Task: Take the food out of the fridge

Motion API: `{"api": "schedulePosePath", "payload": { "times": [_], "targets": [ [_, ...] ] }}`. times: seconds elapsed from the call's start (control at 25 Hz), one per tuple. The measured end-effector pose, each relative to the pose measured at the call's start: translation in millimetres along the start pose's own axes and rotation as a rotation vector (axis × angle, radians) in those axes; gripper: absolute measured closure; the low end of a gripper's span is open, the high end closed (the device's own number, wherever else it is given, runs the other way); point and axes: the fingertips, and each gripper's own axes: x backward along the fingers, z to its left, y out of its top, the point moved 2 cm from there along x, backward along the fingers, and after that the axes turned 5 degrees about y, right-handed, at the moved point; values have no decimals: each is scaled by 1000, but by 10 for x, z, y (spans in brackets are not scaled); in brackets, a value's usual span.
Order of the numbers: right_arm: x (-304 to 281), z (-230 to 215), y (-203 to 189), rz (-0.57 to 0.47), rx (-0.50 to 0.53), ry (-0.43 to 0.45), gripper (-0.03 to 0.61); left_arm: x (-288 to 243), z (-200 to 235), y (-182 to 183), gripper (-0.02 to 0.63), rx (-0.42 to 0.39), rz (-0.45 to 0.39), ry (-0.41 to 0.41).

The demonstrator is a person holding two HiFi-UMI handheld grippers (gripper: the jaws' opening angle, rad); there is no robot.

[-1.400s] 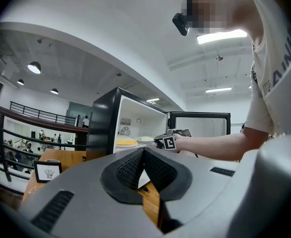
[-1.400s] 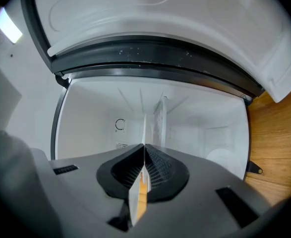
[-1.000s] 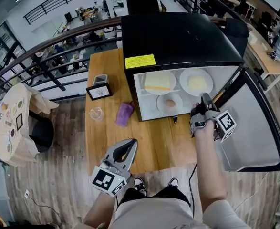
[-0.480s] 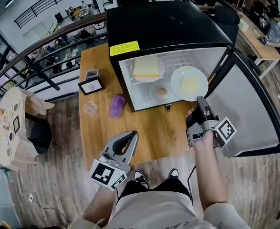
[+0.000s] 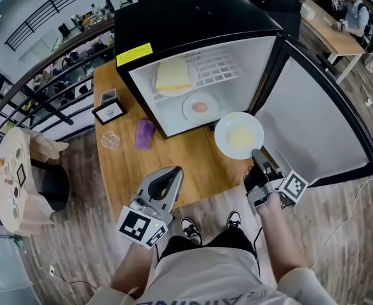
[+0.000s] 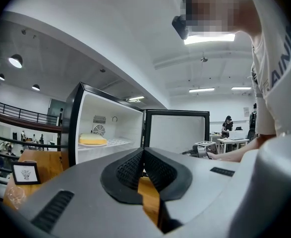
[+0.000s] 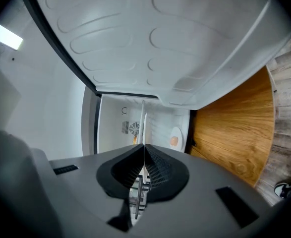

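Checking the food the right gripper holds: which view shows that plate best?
Head view: the plate shows face-on with yellow food, rim pinched by the right gripper. The right gripper view shows only its thin edge; the left gripper view doesn't clearly show it.

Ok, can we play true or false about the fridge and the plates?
1. The fridge has its door open. True.
2. The right gripper holds a plate by its rim. True.
3. The fridge is empty. False: two more plates sit inside, one with a yellow slab, one with a small round food.
4. The left gripper carries a cup. False: its jaws are together with nothing between them.
5. The purple thing lies inside the fridge. False: it lies on the wooden table, outside the fridge.
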Motion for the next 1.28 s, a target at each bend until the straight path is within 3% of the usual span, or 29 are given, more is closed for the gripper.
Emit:
{"api": "schedulePosePath", "payload": {
  "times": [0.48,1.28],
  "targets": [
    [572,-932,-146,-17,-45,-111,551,-3,-158,-38,606,-22,22,-19],
    [554,-1795,84,-62,-63,-282,551,-4,-211,-183,606,-24,74,-2]
  ]
}}
